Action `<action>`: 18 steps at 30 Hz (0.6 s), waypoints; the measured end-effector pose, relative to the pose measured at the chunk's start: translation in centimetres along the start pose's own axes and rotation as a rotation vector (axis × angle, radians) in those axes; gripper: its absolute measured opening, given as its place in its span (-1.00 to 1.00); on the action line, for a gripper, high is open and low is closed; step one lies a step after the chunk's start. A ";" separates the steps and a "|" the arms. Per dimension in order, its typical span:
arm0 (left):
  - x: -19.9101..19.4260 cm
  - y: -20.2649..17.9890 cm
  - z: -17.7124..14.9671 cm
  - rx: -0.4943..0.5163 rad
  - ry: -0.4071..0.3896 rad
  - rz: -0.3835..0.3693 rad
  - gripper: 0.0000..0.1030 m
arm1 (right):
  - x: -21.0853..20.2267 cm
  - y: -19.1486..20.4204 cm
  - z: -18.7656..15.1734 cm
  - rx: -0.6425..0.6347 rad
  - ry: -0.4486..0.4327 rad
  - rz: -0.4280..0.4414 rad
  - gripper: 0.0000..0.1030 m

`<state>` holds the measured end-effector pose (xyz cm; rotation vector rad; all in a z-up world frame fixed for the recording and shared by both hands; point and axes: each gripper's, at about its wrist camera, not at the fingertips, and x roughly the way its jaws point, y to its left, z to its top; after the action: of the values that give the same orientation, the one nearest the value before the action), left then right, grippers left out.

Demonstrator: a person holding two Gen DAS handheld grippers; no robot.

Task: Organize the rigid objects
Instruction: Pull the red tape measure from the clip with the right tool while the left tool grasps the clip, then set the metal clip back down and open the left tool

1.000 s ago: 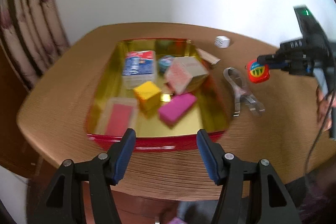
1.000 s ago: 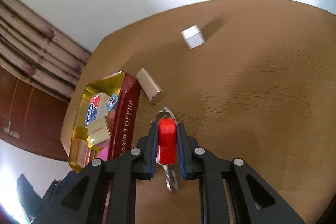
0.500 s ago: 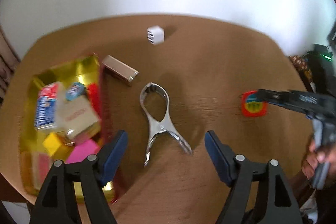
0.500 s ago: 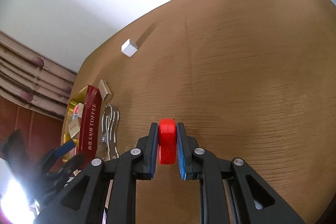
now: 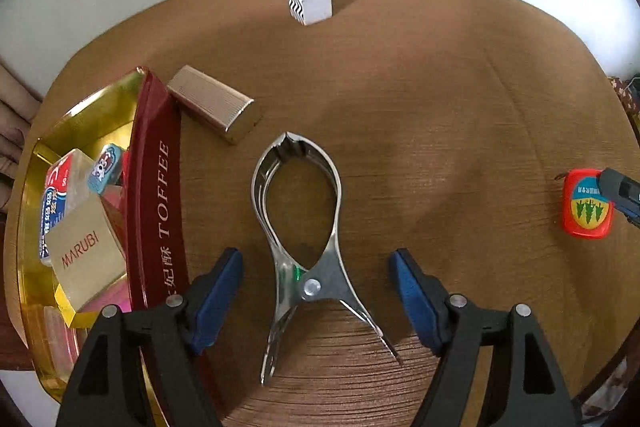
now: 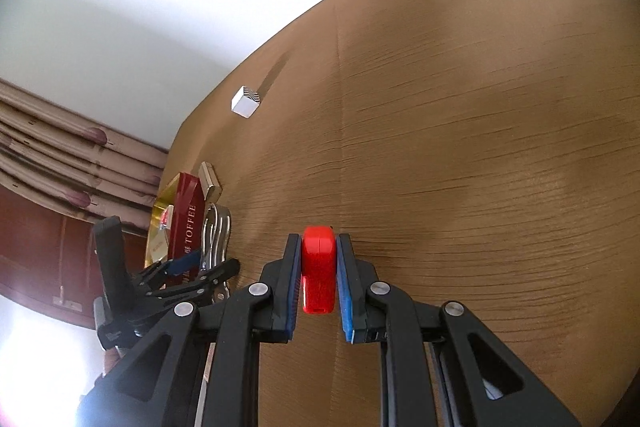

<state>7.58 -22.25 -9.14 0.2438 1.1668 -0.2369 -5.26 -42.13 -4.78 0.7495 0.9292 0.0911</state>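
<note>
Left wrist view: the left gripper [image 5: 316, 291] hangs with fingers wide astride one steel clamp [image 5: 298, 219] lying on the tabletop [image 5: 440, 107] beside the toffee tin [image 5: 154, 195]; closing on the springy handles could make it slip. One gold box [image 5: 212, 109] and one white cube [image 5: 310, 3] lie loose.

Right wrist view: the right gripper [image 6: 319, 277] pinches one red tape measure [image 6: 319, 273], far from the tin.
</note>
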 end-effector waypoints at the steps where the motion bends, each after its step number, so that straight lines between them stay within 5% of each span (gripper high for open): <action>1: -0.2 0.1 -0.3 0.004 -0.011 -0.001 0.51 | 0.0 0.0 0.0 0.001 0.000 0.004 -0.70; 3: -0.3 -0.1 -0.8 0.041 -0.043 0.003 0.34 | -0.1 -0.2 0.0 0.001 -0.003 0.009 -0.70; 4: -0.3 -0.1 -1.0 0.043 -0.039 -0.029 -0.16 | -0.1 -0.3 0.1 0.002 -0.002 0.012 -0.70; 6: -0.6 0.3 -1.3 0.010 -0.031 -0.086 -0.28 | -0.1 -0.5 0.0 0.010 0.000 0.020 -0.70; 18: -5.3 -0.1 -3.8 0.016 -0.132 -0.137 -0.32 | -0.9 -0.5 -0.2 0.013 -0.003 0.022 -0.65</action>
<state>2.23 -20.89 -5.69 0.1597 1.0523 -0.3774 -6.07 -42.71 -4.51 0.7714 0.9197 0.1031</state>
